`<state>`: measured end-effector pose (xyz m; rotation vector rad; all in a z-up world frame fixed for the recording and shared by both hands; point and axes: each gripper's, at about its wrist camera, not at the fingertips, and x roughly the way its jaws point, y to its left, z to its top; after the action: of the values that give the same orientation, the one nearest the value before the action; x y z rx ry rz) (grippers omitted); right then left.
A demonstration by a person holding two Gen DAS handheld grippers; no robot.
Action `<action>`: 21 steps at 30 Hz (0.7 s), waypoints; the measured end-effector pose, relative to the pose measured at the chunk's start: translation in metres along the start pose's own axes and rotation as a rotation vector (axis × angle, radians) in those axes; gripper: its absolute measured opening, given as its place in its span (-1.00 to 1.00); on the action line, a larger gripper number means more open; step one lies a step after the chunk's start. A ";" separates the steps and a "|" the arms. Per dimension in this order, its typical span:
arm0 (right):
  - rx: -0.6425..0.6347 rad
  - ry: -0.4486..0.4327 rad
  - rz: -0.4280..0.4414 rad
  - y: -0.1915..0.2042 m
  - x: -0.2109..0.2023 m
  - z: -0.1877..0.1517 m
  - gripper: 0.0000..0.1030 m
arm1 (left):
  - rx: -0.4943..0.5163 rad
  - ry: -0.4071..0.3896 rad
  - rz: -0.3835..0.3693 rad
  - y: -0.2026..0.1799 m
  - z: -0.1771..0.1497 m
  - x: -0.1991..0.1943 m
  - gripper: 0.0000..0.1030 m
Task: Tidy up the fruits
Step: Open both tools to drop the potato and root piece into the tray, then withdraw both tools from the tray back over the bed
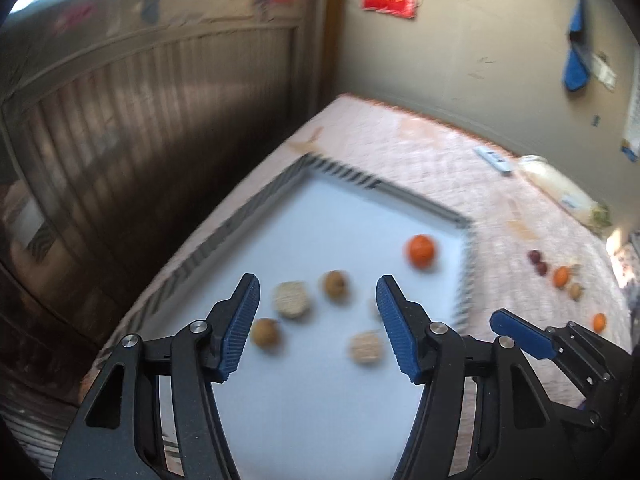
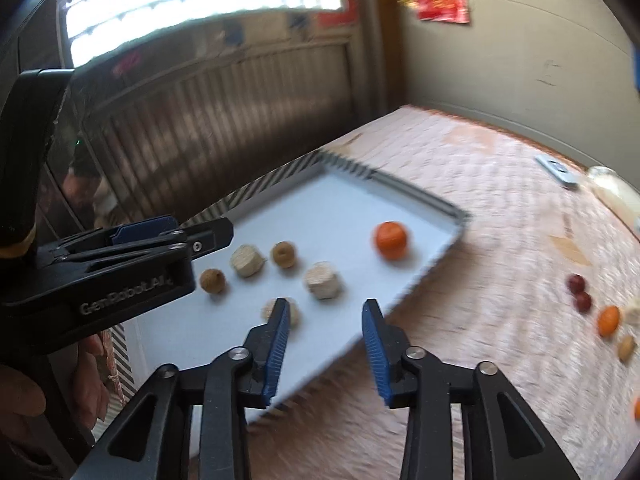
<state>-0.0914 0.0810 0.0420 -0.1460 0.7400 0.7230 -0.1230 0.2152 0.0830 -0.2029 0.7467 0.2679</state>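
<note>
A white board lies on a pink patterned table. On it sit an orange mandarin, brown round fruits and pale faceted pieces. My left gripper is open and empty above the board; it also shows in the right wrist view. My right gripper is open and empty over the board's near right edge; it also shows in the left wrist view. More fruit lies off the board to the right: dark red ones and small oranges.
A glass jar and a small white device lie at the table's far right. A dark slatted wooden door stands left of the table. A beige wall with a red poster is behind.
</note>
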 end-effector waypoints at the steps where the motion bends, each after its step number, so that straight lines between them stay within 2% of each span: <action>1: 0.014 -0.011 -0.021 -0.008 -0.007 -0.001 -0.24 | 0.007 -0.002 -0.020 -0.007 0.002 -0.002 0.19; 9: 0.115 -0.055 -0.116 -0.049 -0.044 -0.012 -0.22 | 0.112 0.018 -0.166 -0.075 0.004 -0.008 0.19; 15: 0.169 -0.088 -0.144 -0.076 -0.069 -0.018 -0.21 | 0.183 0.025 -0.211 -0.111 0.000 -0.014 0.19; 21: 0.189 -0.112 -0.155 -0.084 -0.082 -0.024 -0.21 | 0.198 0.032 -0.221 -0.127 -0.004 -0.016 0.19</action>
<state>-0.0925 -0.0364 0.0678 0.0094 0.6778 0.5063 -0.0972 0.0913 0.1026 -0.1006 0.7704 -0.0192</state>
